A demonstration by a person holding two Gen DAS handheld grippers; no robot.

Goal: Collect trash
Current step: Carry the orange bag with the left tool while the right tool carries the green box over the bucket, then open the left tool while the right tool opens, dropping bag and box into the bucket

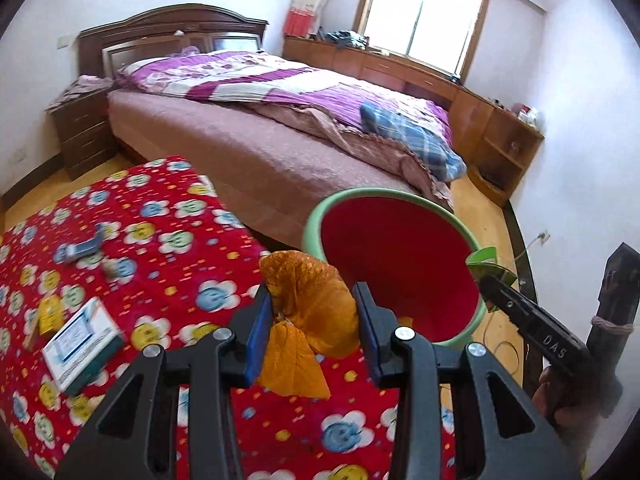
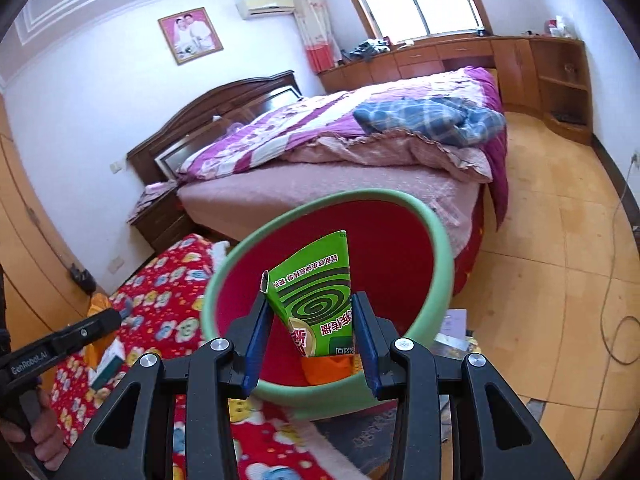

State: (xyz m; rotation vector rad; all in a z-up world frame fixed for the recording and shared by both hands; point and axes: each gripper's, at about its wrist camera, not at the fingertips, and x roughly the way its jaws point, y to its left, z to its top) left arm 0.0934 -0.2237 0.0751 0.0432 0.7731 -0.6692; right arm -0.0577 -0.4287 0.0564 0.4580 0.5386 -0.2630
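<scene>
My left gripper (image 1: 314,322) is shut on a crumpled orange peel (image 1: 312,304), held over the red flowered cloth (image 1: 168,264) just left of the bin. The bin (image 1: 316,220) has a green rim and a red inside. My right gripper (image 2: 312,324) is shut on a flattened green mosquito-coil box (image 2: 320,296), held over the bin's (image 2: 440,248) open mouth. Something orange (image 2: 328,370) lies at the bin's bottom. In the left wrist view the right gripper (image 1: 490,278) shows at the bin's right rim with the green box (image 1: 486,258). The left gripper's finger (image 2: 96,326) appears at the left in the right wrist view.
On the flowered cloth lie a white and teal box (image 1: 82,344), a yellow packet (image 1: 50,314) and a small blue item (image 1: 82,248). A bed (image 1: 256,148) stands behind the bin. A dark post (image 1: 616,312) rises at the right. Papers (image 2: 454,328) lie on the floor beside the bin.
</scene>
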